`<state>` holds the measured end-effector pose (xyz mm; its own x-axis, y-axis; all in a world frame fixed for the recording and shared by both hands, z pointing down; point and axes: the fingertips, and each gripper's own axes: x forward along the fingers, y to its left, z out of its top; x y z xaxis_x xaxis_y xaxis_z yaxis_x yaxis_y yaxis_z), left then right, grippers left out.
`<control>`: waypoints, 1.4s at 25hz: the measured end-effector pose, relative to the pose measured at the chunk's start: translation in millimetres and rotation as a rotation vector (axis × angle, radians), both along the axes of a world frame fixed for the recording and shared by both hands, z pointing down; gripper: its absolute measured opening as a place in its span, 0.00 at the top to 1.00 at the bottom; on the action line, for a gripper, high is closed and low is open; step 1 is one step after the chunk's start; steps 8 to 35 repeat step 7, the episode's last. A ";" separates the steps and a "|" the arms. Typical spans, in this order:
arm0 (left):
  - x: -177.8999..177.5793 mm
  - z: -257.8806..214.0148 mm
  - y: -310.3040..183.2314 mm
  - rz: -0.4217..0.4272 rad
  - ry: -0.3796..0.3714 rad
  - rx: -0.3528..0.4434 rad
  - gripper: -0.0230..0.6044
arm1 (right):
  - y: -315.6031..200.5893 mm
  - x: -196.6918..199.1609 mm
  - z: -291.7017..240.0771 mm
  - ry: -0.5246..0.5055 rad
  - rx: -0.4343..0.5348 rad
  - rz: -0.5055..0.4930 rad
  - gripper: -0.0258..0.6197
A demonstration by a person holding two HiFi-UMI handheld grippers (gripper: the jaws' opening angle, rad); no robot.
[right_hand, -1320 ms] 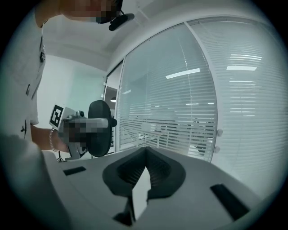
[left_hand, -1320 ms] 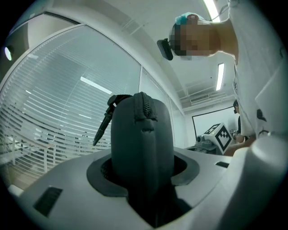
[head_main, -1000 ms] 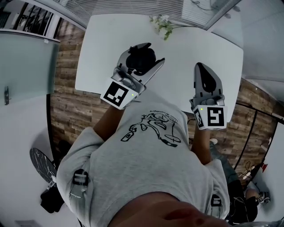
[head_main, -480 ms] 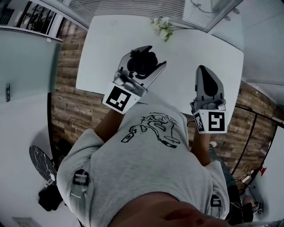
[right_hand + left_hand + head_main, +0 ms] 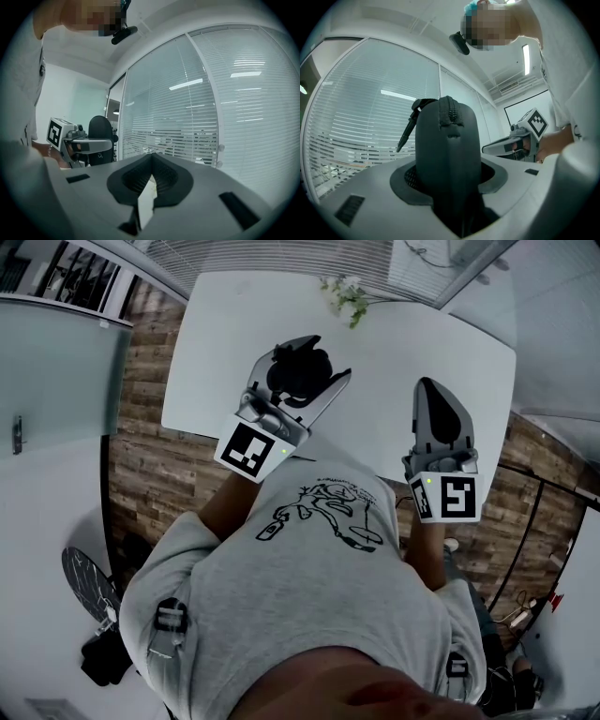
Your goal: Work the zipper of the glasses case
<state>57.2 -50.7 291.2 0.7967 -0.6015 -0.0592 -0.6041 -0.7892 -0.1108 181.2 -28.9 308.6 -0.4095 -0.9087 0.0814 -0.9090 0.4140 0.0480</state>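
Glasses case clamped between the 2 jaws of my left gripper; right gripper closed up, empty.
Held upright over the table, it looks light and semi-stiff; I'd pinch the dangling zipper pull.

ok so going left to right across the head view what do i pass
glass panel → wood floor strip → left tool, shut on the glasses case → right tool, shut with nothing in it
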 end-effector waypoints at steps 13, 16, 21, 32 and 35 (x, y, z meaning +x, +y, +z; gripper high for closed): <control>-1.0 -5.5 -0.8 0.002 0.008 0.008 0.59 | -1.4 -3.4 -4.1 -0.004 0.004 0.000 0.96; -1.0 -5.5 -0.8 0.002 0.008 0.008 0.59 | -1.4 -3.4 -4.1 -0.004 0.004 0.000 0.96; -1.0 -5.5 -0.8 0.002 0.008 0.008 0.59 | -1.4 -3.4 -4.1 -0.004 0.004 0.000 0.96; -1.0 -5.5 -0.8 0.002 0.008 0.008 0.59 | -1.4 -3.4 -4.1 -0.004 0.004 0.000 0.96; -1.0 -5.5 -0.8 0.002 0.008 0.008 0.59 | -1.4 -3.4 -4.1 -0.004 0.004 0.000 0.96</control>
